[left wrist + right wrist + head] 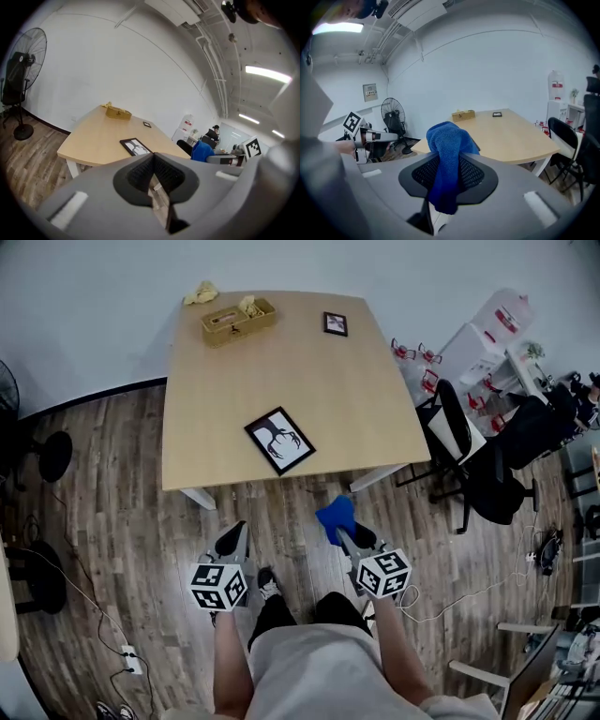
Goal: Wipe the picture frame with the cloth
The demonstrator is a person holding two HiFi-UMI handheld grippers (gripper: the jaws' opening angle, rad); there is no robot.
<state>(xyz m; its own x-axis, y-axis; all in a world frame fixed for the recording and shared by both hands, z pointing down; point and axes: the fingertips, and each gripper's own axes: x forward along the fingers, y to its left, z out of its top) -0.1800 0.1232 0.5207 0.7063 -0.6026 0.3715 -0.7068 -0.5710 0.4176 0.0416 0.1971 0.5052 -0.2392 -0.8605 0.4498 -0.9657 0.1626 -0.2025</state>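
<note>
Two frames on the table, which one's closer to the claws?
The larger frame with the antler print, at the near edge of the table. The smaller frame lies at the far end.

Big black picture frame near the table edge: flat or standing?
Flat. The black picture frame lies face up on the light wooden table, with its print showing.

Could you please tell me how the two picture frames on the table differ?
The large picture frame lies by the table's near edge, the small picture frame by its far edge. The large one is turned askew to the table's edges; the small one sits nearly square. The large one shows a black antlered shape on white; the small one's picture is too small to read. Both have black borders.
</note>
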